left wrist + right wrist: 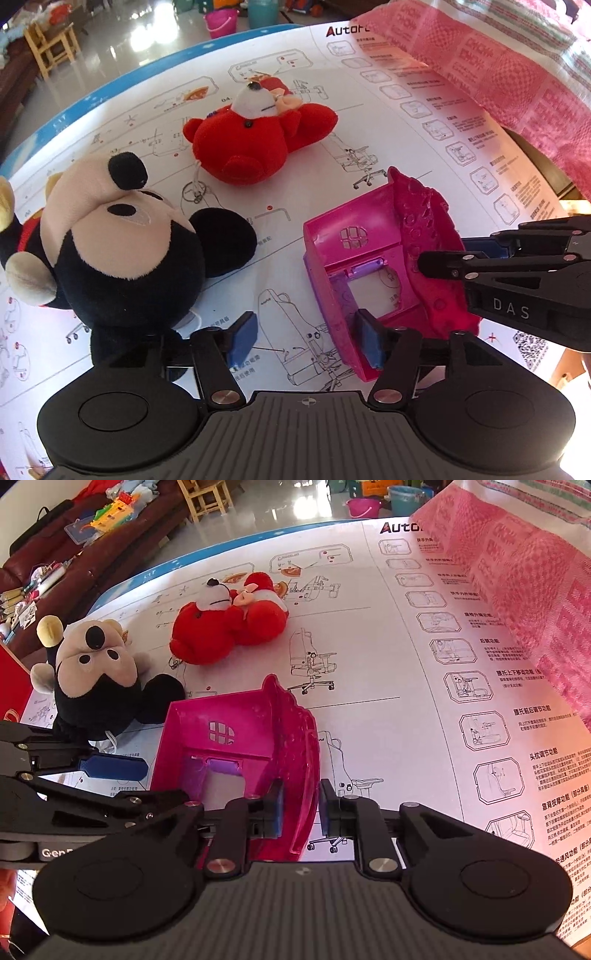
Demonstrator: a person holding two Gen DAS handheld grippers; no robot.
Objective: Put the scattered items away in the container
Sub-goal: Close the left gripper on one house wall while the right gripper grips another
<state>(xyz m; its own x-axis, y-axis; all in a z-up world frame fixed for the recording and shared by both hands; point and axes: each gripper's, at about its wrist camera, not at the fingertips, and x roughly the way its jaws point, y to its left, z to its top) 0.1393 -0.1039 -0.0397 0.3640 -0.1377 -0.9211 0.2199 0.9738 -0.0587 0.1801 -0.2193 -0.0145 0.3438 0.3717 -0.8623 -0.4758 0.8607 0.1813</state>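
Pink toy house (236, 734) lies on its side on the bench (388, 122), which is covered by a white printed instruction sheet (369, 646). Right tongs (301, 808) are clamped on the house's curved roof edge, a blue pad pressed on each side of the pink plastic. Left tongs (306, 338) stand apart: one blue pad sits just inside the house's open wall, the other hangs over bare paper beside it, neither seen pressing on anything. No earlier view to compare.

Black-and-cream mouse plush (122, 243) sits upright near the left tongs, its ear close to the house but apart from it. Red bear plush (255, 140) lies farther back on the sheet, well clear of both tongs. Pink woven bag (524, 602) rises at the bench's right edge.
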